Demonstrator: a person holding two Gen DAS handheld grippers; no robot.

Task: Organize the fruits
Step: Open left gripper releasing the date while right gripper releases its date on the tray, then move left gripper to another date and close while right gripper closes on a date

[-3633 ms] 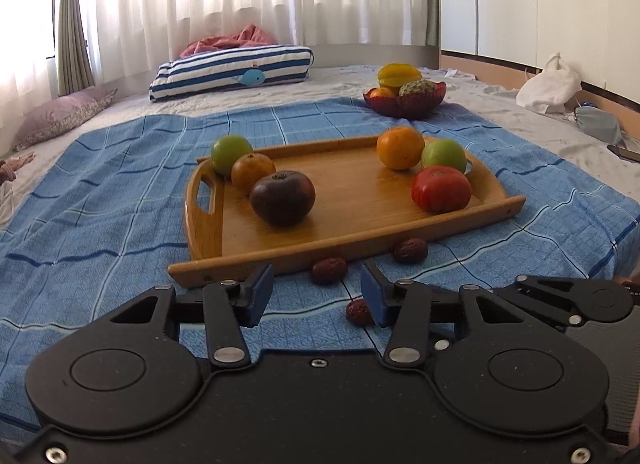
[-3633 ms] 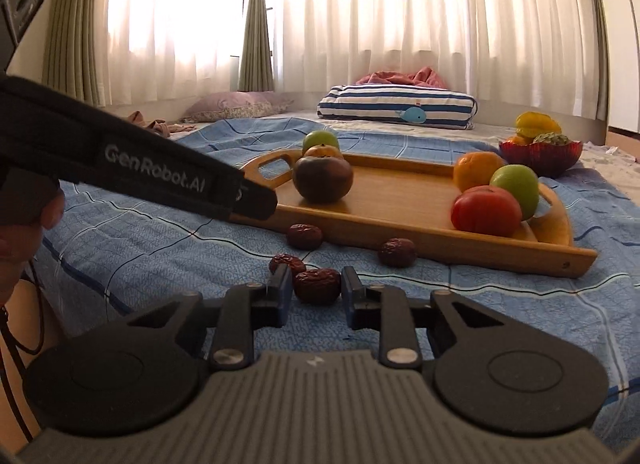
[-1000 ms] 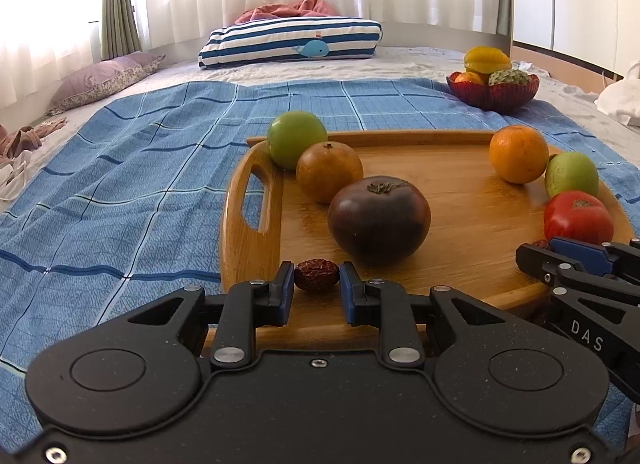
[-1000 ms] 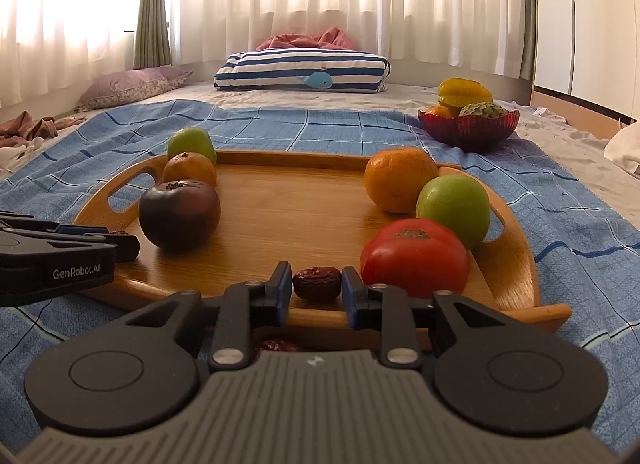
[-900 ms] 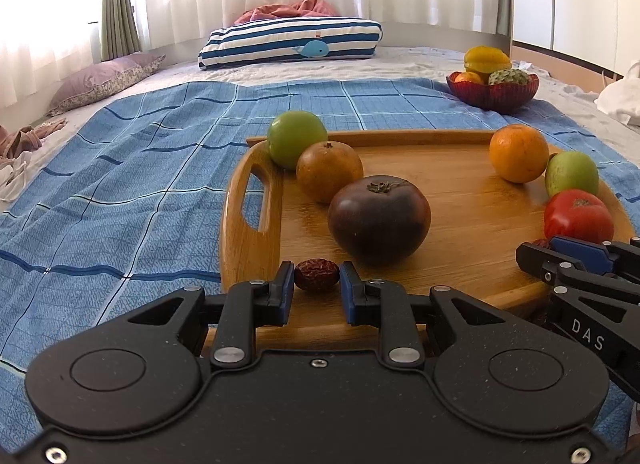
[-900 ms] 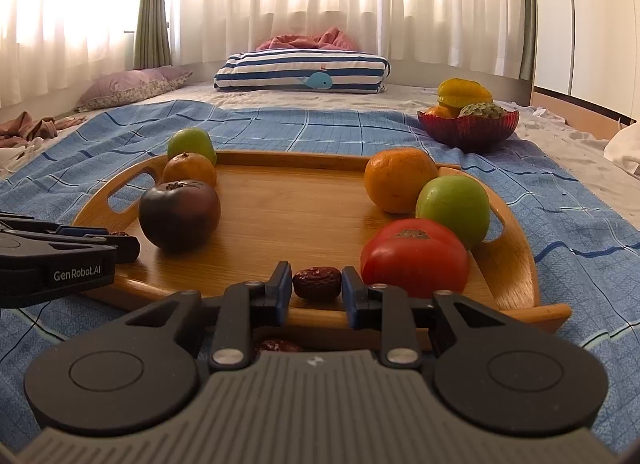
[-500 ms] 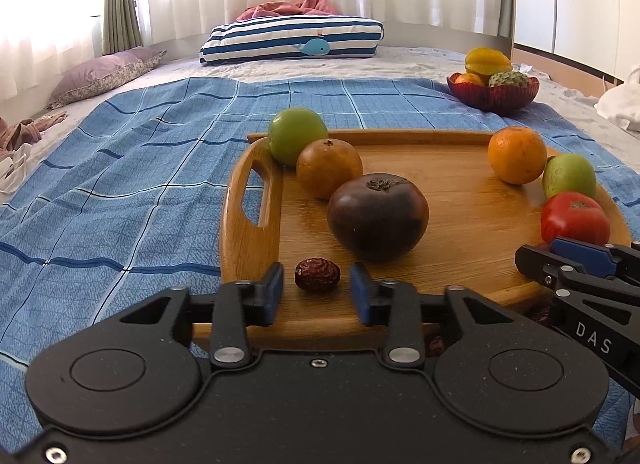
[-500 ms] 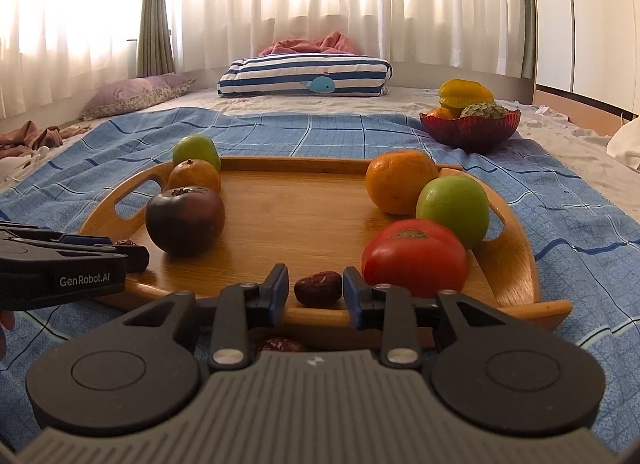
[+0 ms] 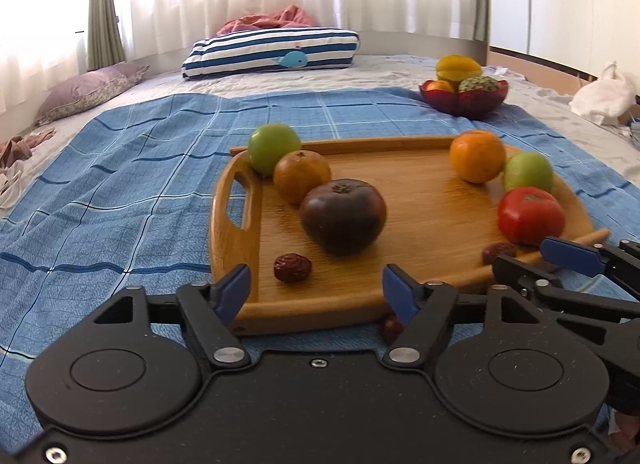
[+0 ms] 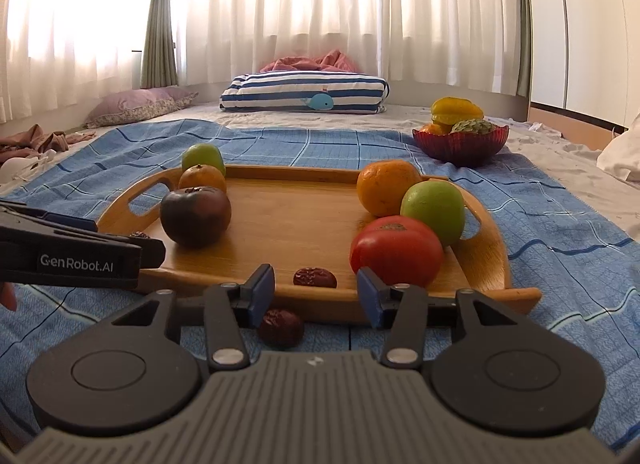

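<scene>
A wooden tray [image 9: 420, 224] lies on a blue checked blanket. It holds a dark purple fruit [image 9: 343, 216], two green apples, two oranges and a red tomato [image 9: 530, 215]. My left gripper [image 9: 316, 288] hangs at the tray's front left with its jaws opening. A red date [image 9: 292, 267] lies loose on the tray just ahead of the gap. At the tray's front edge, beside the tomato [image 10: 396, 250], my right gripper [image 10: 315, 288] is opening too. Another date [image 10: 315, 277] lies free on the tray [image 10: 296, 216] ahead of it. A third date [image 10: 281, 327] rests on the blanket below the rim.
A red bowl [image 9: 464, 98] of fruit stands on the blanket behind the tray, to the right. A striped pillow [image 9: 272, 50] and a purple pillow [image 9: 88, 88] lie further back. A white bag [image 9: 600, 98] sits at the far right.
Both grippers were shut on a date over the tray's front. Each has let its date go onto the tray, spread its jaws and drawn back slightly.
</scene>
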